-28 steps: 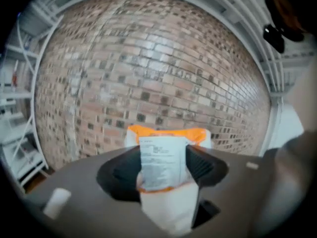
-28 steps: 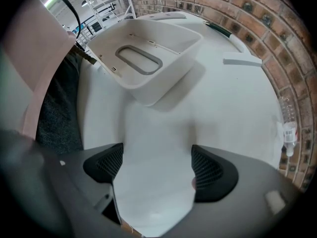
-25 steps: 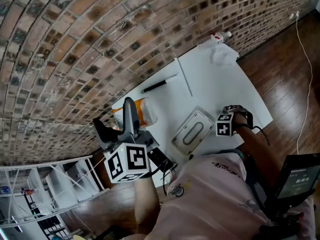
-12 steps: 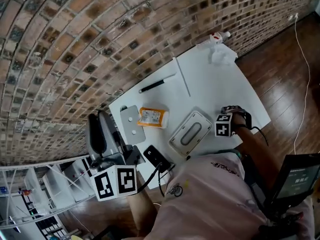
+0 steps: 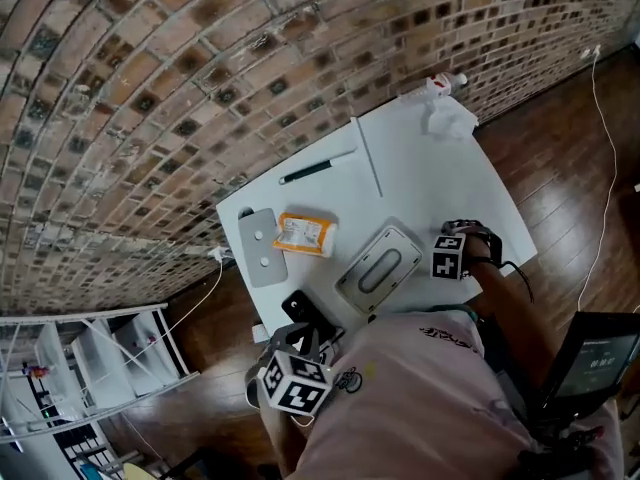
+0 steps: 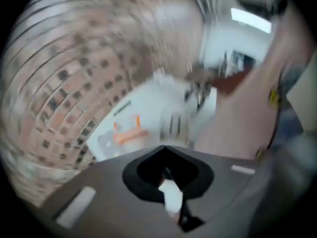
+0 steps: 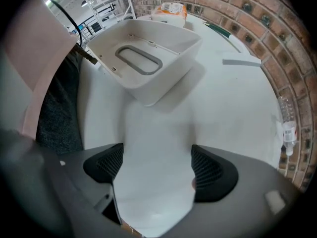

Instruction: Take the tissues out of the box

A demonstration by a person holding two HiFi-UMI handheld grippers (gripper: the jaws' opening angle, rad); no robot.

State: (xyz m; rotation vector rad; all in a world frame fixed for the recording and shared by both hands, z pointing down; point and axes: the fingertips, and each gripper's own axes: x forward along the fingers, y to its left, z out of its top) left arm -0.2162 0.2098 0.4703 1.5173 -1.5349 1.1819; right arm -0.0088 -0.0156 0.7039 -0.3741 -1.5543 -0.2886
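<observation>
The tissue box [image 5: 380, 268], white with a grey oval slot, lies flat on the white table [image 5: 430, 178]; no tissue shows in the slot. My right gripper [image 5: 462, 246] points down just right of the box [image 7: 143, 58]; its jaws stand wide open [image 7: 156, 167] over bare table. My left gripper is low by the person's waist, off the table, and only its marker cube [image 5: 295, 381] shows in the head view. Its jaws [image 6: 168, 182] have just been closing and now meet; that view is blurred, and a pale patch at the seam cannot be made out.
On the table's left part lie an orange packet [image 5: 303, 234], a grey flat slab [image 5: 258, 246], a black device [image 5: 305, 313] and a black pen [image 5: 307, 172]. A crumpled tissue [image 5: 447, 118] and a small bottle [image 5: 445, 83] sit at the far corner by the brick wall [image 5: 200, 88].
The left gripper has swung from high over the table's left end, jaws apart, down to the person's waist with its jaws together. The right gripper and the box have stayed put.
</observation>
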